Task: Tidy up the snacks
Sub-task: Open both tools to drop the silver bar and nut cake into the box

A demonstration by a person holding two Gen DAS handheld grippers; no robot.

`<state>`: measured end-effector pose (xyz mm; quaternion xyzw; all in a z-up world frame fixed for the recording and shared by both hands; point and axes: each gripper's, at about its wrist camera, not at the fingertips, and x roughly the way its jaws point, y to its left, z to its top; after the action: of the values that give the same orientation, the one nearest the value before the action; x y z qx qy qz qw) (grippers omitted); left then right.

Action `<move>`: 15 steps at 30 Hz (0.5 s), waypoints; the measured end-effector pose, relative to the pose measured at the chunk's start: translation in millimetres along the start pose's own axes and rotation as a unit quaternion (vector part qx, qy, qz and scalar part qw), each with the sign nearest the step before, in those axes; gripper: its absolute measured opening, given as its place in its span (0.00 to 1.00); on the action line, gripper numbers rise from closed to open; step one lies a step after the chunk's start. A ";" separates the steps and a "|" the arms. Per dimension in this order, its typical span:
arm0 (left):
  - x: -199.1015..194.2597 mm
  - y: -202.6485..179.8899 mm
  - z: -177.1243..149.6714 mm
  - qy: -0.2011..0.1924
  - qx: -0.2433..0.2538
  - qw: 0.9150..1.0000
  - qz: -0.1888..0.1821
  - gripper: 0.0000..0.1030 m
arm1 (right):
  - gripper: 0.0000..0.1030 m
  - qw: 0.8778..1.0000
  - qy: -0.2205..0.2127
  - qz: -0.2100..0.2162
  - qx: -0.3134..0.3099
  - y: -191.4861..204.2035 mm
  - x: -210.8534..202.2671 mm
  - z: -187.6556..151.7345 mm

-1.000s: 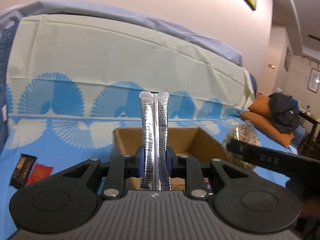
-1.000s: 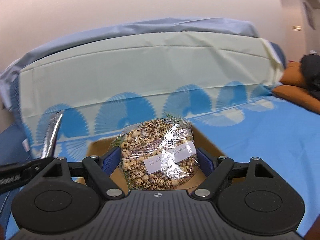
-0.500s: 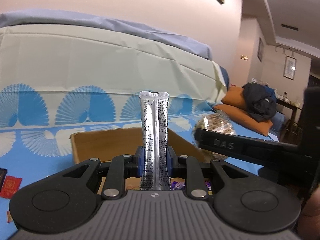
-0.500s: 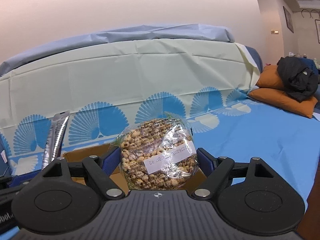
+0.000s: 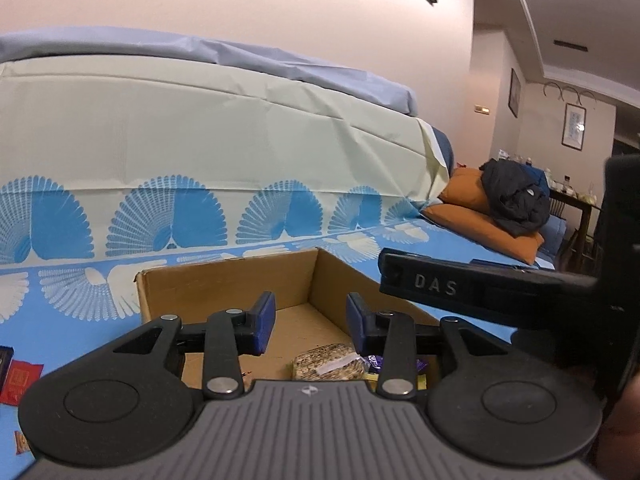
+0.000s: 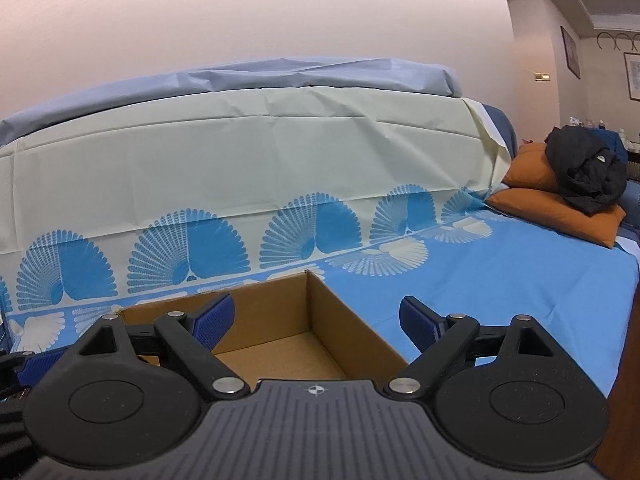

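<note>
An open cardboard box point(image 5: 224, 288) sits on the blue patterned sheet. Above it my left gripper point(image 5: 310, 316) has its jaws opening, with nothing between the blue pads. On the box floor lies the clear bag of puffed grains point(image 5: 324, 362), next to a purple wrapper point(image 5: 376, 362). The silver stick packet is out of sight. My right gripper point(image 6: 316, 312) hangs over the same box point(image 6: 272, 312); its jaws are opening wide and are empty. One of its fingers point(image 5: 440, 286) crosses the right of the left wrist view.
A red packet point(image 5: 20, 376) and a dark one lie on the sheet left of the box. A cream and blue draped backrest point(image 6: 280, 152) rises behind it. Orange cushions point(image 6: 560, 208) with dark clothing are at the far right.
The left gripper let go of the silver stick packet, which is gone from view. The right gripper released the bag of puffed grains, which now lies in the box. Both jaws stand wider.
</note>
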<state>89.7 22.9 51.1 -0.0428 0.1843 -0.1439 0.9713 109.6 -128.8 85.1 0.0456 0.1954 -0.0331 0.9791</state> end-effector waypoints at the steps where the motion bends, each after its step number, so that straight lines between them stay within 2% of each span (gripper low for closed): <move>1: -1.0 1.7 -0.6 -0.002 -0.004 1.000 0.002 0.39 | 0.88 1.000 0.000 0.002 -0.002 1.7 0.2 0.4; 4: -2.1 10.0 -0.9 -0.003 -0.019 1.000 0.005 0.34 | 0.88 1.000 0.002 0.005 -0.005 7.3 0.1 -1.3; 8: -3.5 23.2 -3.6 0.006 -0.034 0.999 0.007 0.34 | 0.87 1.000 0.004 0.009 -0.013 17.7 -1.3 -4.4; 15: -20.8 41.4 -15.1 0.034 -0.024 0.999 0.021 0.34 | 0.87 0.999 0.026 0.020 -0.007 40.1 -3.4 -13.0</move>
<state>76.5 68.2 38.6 -0.0577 0.2216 -0.1202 0.9660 104.8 -87.4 77.5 0.0434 0.2201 -0.0112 0.9745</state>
